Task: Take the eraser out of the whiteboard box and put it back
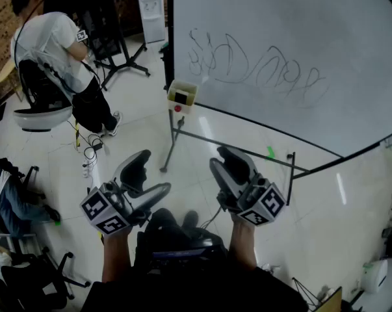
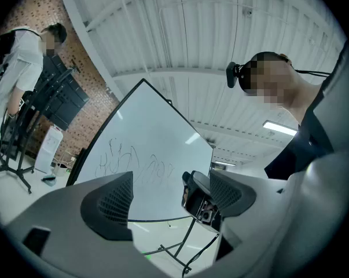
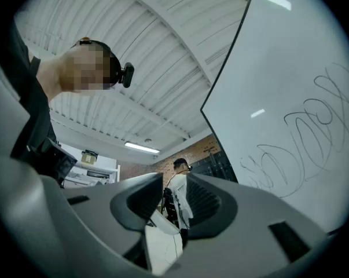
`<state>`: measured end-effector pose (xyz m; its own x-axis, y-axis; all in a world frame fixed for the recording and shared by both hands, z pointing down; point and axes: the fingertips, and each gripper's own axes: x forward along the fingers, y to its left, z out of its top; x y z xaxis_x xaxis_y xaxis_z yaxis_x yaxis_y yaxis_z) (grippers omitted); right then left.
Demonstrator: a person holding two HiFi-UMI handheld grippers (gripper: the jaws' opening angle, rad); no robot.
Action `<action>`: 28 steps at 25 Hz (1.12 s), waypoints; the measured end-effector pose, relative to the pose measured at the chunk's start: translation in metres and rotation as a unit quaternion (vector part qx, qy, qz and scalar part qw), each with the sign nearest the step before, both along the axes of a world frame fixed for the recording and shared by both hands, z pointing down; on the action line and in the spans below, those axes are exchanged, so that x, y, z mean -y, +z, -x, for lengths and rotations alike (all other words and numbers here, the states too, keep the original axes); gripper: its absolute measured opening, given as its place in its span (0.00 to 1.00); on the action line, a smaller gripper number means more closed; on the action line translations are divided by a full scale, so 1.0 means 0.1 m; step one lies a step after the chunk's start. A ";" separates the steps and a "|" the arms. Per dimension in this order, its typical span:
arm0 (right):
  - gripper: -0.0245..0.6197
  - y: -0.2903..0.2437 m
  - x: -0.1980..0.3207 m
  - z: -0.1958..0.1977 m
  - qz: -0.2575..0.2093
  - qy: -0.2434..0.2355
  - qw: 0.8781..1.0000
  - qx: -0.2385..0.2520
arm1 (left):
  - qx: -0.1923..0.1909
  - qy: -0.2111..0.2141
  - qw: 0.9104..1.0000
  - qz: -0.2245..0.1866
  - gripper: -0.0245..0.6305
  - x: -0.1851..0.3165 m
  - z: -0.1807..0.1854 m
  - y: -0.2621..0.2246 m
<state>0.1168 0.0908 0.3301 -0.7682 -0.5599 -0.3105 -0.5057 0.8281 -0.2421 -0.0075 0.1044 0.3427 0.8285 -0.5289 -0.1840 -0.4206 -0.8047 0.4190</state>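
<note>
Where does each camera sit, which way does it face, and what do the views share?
Head view: on the person's head, looking steeply down at floor, whiteboard and box; forearms, left gripper and right gripper show.
Left gripper view: on the left gripper, tilted up at whiteboard and ceiling; jaws apart, wearer's head at right.
Right gripper view: on the right gripper, tilted up at ceiling; jaws nearly together, empty; wearer's head at left.
Shared: all show the scribbled whiteboard and a bystander in white.
</note>
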 end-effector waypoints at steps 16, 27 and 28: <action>0.24 0.16 1.19 0.26 0.027 0.060 0.996 -0.061 | -0.047 0.041 0.998 -0.007 0.67 1.27 0.35 0.05; 0.24 0.33 1.75 0.64 0.056 0.106 0.988 -0.099 | -0.066 0.099 0.993 0.012 0.67 1.94 0.65 0.17; 0.24 0.35 1.78 0.68 0.057 0.107 0.987 -0.102 | -0.067 0.103 0.992 0.013 0.67 1.97 0.67 0.19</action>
<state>0.0489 -0.0874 0.3648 -0.6683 -0.7388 -0.0874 -0.7142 0.6700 -0.2026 -0.0743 -0.0931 0.3616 0.8888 -0.3565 -0.2880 -0.1872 -0.8560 0.4820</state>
